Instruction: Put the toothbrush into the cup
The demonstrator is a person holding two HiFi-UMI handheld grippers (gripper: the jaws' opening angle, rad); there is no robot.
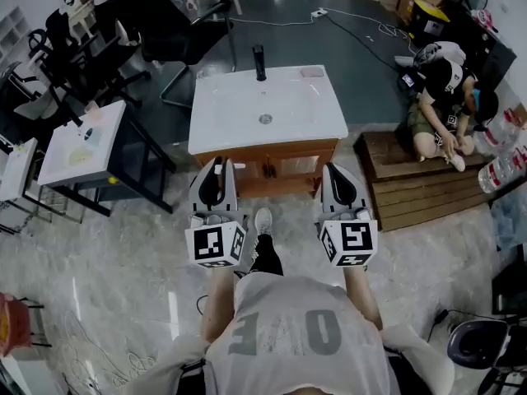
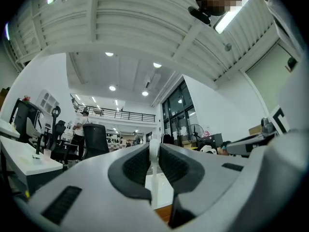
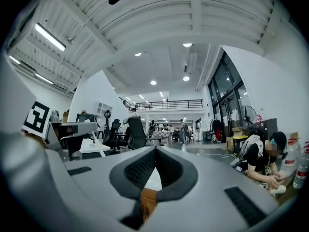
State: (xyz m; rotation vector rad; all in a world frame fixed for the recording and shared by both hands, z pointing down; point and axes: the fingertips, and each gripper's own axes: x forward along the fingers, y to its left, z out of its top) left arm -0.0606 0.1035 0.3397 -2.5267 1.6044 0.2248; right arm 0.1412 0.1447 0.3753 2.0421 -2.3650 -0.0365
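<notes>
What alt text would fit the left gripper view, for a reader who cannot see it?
The left gripper is shut on a thin white toothbrush that stands upright between its jaws. Behind it show a white sink top, a black chair at left, and ceiling lights above.

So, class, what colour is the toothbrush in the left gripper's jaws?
The toothbrush is white; the left gripper view shows it best.

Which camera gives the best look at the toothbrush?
The left gripper view: the white toothbrush sits close up, clamped between the left gripper's jaws. The head view shows only a white sliver at that gripper's tip. The right gripper view shows none of it.
</notes>
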